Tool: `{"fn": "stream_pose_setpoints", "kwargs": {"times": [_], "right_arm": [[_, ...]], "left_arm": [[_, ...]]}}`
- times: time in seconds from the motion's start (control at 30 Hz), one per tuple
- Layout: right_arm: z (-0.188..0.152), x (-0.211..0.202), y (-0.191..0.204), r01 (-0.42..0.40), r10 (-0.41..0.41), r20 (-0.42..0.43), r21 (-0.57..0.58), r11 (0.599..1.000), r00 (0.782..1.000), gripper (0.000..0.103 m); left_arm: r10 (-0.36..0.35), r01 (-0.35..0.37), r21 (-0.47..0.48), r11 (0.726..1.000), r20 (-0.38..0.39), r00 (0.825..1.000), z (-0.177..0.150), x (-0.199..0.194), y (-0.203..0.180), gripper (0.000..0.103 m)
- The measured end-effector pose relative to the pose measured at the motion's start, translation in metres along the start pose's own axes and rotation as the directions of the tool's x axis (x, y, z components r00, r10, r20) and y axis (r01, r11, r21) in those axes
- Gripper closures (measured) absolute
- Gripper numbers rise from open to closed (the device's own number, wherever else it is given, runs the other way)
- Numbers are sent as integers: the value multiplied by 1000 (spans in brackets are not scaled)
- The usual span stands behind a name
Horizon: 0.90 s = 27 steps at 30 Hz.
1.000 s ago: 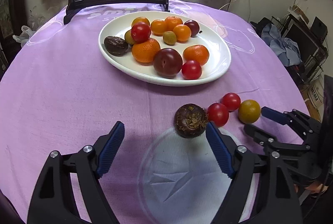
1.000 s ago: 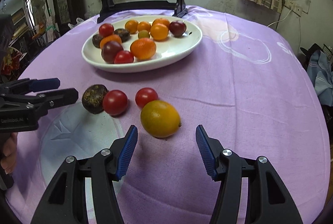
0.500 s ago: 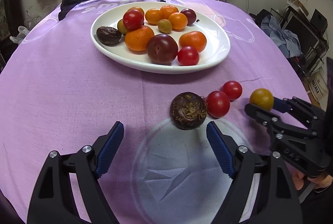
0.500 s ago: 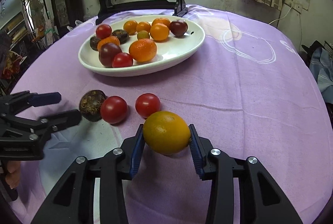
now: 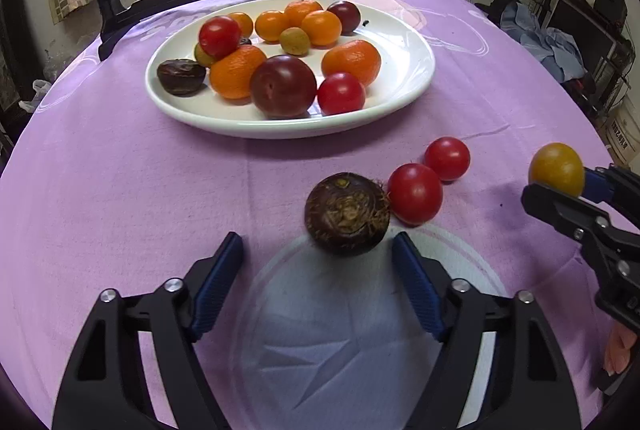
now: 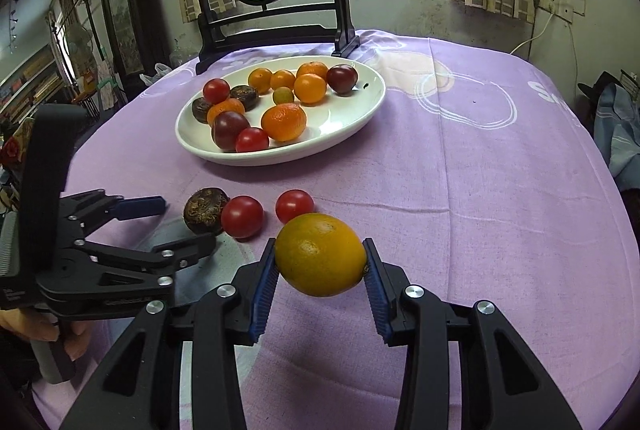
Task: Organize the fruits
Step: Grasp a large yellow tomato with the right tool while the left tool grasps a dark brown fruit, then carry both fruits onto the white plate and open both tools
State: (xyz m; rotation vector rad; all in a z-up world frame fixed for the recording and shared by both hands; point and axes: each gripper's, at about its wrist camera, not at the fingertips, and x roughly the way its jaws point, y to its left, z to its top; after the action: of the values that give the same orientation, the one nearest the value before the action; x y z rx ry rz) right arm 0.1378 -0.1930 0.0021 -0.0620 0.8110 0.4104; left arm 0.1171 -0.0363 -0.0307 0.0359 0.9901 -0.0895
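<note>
The right tongs (image 6: pixel 320 270) were clenched on a round yellow-orange citrus fruit (image 6: pixel 320 254), holding it above the purple-clothed tabletop (image 6: pixel 460 170). The left tongs (image 5: pixel 318 270) had just been narrowing but gaped, pads not touching the dark brown hairy round fruit (image 5: pixel 347 214) near them. Two red tomatoes (image 5: pixel 416 193) lay beside it, before the white oval plate (image 5: pixel 412 70) of fruit.
</note>
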Motion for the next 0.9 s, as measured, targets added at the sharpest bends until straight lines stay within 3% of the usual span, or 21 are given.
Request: {"fn": "stream_pose_setpoints", "kwargs": {"times": [0.07, 0.17, 0.33, 0.5, 0.7, 0.9], "right_arm": [[0, 0, 0, 11, -11, 6, -5, 1000, 1000, 61], [0, 1, -1, 13, -13, 1, 0, 1000, 1000, 61], [0, -1, 1, 16, -16, 14, 1, 1000, 1000, 61], [6, -10, 5, 16, -16, 47, 3, 1000, 999, 61], [29, -19, 15, 12, -9, 91, -29, 1000, 996, 61], [63, -12, 22, 25, -17, 131, -56, 998, 991, 61]], "left_arm": [[13, -13, 14, 1000, 22, 1000, 3, 2, -5, 37], [-12, 11, 36, 999, 31, 999, 7, 0, -12, 60], [-14, 12, 44, 999, 31, 999, 6, -8, -11, 60], [-24, 22, 19, 1000, 91, 996, 13, -37, 2, 60], [-17, 19, -12, 1000, 167, 986, 37, -66, 19, 61], [8, -3, -29, 1000, 202, 979, 69, -67, 27, 61]]}}
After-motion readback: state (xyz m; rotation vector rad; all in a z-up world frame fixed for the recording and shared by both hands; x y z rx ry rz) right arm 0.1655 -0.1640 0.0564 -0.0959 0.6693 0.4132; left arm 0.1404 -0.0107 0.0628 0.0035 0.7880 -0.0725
